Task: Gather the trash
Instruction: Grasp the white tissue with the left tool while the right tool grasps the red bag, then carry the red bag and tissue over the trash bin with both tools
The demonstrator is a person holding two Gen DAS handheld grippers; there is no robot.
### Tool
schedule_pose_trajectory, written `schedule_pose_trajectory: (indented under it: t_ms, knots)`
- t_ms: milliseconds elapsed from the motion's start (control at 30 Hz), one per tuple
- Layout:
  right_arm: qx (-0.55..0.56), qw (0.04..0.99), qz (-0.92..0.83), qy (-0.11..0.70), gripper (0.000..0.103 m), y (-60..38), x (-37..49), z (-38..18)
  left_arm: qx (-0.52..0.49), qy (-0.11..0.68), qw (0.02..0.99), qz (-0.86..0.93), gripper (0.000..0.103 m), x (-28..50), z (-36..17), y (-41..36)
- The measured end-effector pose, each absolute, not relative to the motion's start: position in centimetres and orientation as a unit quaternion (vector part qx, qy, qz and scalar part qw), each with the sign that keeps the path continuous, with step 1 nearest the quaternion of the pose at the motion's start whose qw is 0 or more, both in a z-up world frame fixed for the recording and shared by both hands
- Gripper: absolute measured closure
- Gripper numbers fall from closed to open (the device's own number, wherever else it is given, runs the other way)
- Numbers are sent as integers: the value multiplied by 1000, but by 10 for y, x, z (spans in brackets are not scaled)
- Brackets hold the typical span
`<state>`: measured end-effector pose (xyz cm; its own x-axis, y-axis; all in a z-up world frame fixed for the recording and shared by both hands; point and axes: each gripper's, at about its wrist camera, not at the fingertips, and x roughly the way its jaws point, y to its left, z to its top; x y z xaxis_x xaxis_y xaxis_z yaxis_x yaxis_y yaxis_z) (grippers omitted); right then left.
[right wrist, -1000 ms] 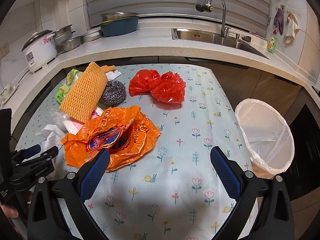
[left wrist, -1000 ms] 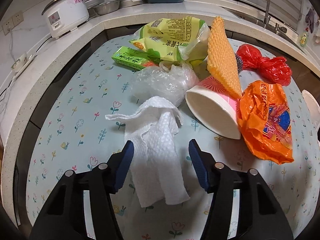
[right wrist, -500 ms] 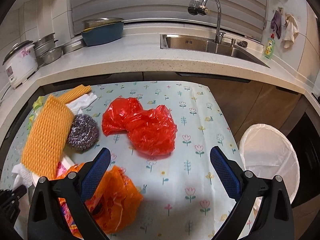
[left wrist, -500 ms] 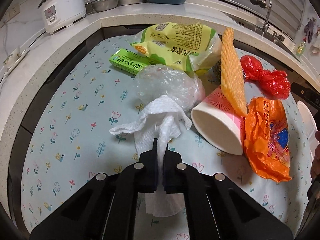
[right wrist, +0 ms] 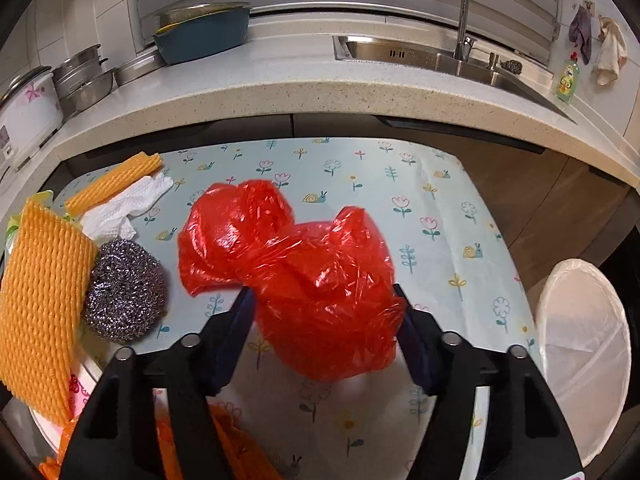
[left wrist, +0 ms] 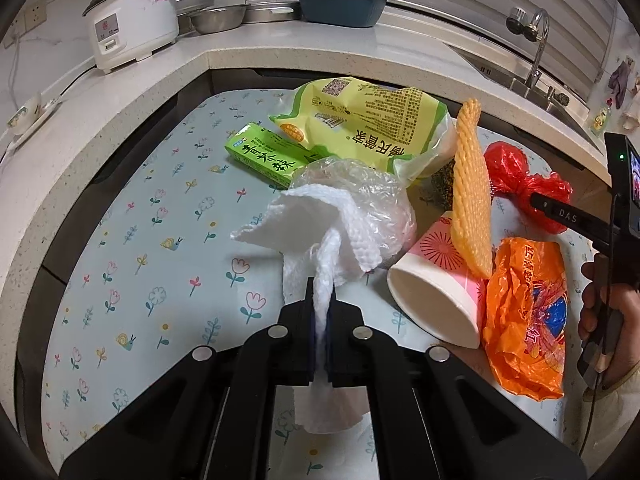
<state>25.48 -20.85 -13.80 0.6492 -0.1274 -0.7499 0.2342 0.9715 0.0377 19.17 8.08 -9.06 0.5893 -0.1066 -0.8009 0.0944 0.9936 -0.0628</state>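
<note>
My left gripper (left wrist: 320, 292) is shut on a white paper towel (left wrist: 320, 232), which hangs crumpled above the flowered tablecloth (left wrist: 160, 240). In the right wrist view a crumpled red plastic bag (right wrist: 320, 280) lies on the cloth between the fingers of my right gripper (right wrist: 322, 304). Its jaws are closing, and the blue pads stand at the bag's two sides without squeezing it. Other trash lies around: a paper cup (left wrist: 432, 300), an orange bag (left wrist: 528, 320), an orange foam net (left wrist: 470, 192), clear plastic film (left wrist: 360, 188), a green box (left wrist: 268, 156) and a steel scourer (right wrist: 124, 292).
A bin with a white liner (right wrist: 580, 340) stands off the table's right edge. A yellow-green packet (left wrist: 360, 120) lies at the back. The stone counter (right wrist: 320, 80) wraps round the table, with a rice cooker (left wrist: 132, 24) and a sink (right wrist: 420, 56). A hand (left wrist: 600, 308) holds the right gripper.
My left gripper shut on the paper towel and raised it slightly. My right gripper moved from the orange bag forward over the red bag, and its jaws came in around it.
</note>
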Motion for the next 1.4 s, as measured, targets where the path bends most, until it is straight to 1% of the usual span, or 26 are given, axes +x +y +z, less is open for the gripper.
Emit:
schedule_pose_trajectory:
  t_ms: [33, 67, 167, 333, 667, 933, 1400]
  knots:
    - [66, 907, -98, 404, 54, -208, 253, -137, -7, 450, 891, -56, 100, 192, -90, 81]
    - [65, 908, -97, 404, 63, -207, 251, -136, -7, 450, 891, -56, 100, 191, -90, 81]
    - [70, 910, -93, 397, 76, -208, 239, -129, -7, 447, 893, -55, 100, 188, -85, 79]
    - [87, 918, -91, 377, 83, -218, 209, -105, -5, 429, 901, -62, 100, 173, -63, 70]
    - [119, 928, -101, 339, 84, -245, 122, -58, 10, 390, 914, -111, 100, 126, -16, 22]
    - [135, 932, -121, 315, 84, -268, 53, -35, 28, 364, 917, -161, 100, 90, 11, -32]
    - [144, 927, -170, 302, 84, -313, -28, -34, 63, 354, 905, -228, 100, 48, 17, -114]
